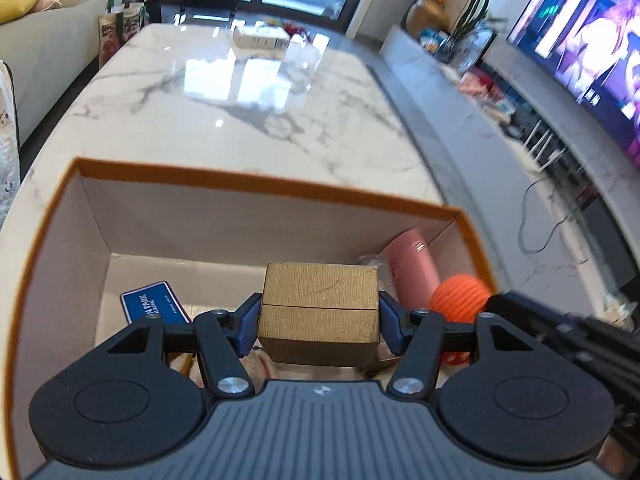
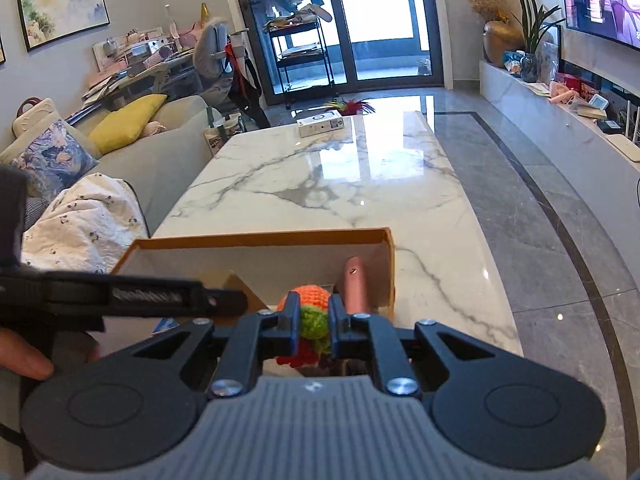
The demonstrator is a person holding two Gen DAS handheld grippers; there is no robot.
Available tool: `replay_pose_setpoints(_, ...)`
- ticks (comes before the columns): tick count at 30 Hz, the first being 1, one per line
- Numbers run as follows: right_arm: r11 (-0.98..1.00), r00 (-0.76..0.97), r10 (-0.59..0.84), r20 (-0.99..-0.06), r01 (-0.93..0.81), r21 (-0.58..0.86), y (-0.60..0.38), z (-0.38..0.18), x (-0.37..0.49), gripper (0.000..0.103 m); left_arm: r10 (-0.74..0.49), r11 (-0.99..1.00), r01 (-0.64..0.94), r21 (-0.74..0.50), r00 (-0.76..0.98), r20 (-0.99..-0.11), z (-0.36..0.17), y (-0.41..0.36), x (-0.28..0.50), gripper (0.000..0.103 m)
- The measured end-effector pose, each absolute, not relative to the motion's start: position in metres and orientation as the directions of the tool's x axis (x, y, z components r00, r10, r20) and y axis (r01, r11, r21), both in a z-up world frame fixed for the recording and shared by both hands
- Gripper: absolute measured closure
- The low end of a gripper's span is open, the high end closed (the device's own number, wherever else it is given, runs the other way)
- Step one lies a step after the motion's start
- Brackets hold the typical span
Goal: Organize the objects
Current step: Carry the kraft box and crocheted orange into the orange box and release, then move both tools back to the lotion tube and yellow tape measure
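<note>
Both loads are over the orange-rimmed box [image 1: 256, 190] on the bench [image 1: 240, 92] now. Left tongs [image 1: 319, 316] are clamped on the gold box [image 1: 320, 304], right tongs [image 2: 314, 322] pinch the crochet toy [image 2: 312, 312]. Next up, I'd guess: lower into free floor space beside the pink tube [image 1: 408, 268], then let go.

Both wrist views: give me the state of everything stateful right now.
Left claw: shut on gold box, over the bin.
Right claw: shut on crochet toy.
Cardboard bin: open-topped.
Pink bottle: lying in bin.
TV: on.
</note>
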State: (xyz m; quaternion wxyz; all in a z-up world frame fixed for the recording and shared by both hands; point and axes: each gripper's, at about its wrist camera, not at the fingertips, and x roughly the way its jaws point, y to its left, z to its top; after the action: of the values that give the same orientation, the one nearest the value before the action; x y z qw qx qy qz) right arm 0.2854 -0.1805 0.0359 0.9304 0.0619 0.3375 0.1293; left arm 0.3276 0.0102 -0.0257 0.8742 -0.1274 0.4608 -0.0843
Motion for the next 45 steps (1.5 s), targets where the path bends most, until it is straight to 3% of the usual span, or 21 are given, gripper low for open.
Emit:
replay_pose_setpoints(15,0.966,0.753,0.258,-0.606,-0.207,0.154,-0.177,0.03,0.294,0.089,-0.338,0.92,-0.029,-0.39,0.443,-0.831,-0.061,0.005,0.354,0.034)
replay_pose_setpoints(25,0.969,0.743,0.248,-0.621,-0.189,0.162,-0.175,0.024,0.302,0.089,-0.415,0.877,-0.042,-0.479,0.438,-0.798,-0.064,0.013,0.357,0.031)
replay_pose_setpoints(30,0.96,0.734,0.278,-0.619,-0.192,0.204,-0.173,0.023,0.312,0.089,-0.365,0.884,-0.063,-0.463,0.524,-0.77,-0.042,0.033,0.347,0.031)
replay_pose_setpoints(36,0.952,0.724,0.304,-0.619,-0.202,0.231,-0.151,0.023,0.335,0.089,-0.239,0.931,-0.078,-0.357,0.609,-0.756,-0.019,0.045,0.332,0.031)
replay_pose_setpoints(45,0.961,0.684,0.273,-0.677,-0.157,0.229,-0.131,0.007,0.368,0.088,-0.19,0.939,-0.108,-0.328,0.631,-0.752,-0.012,0.068,0.314,0.031)
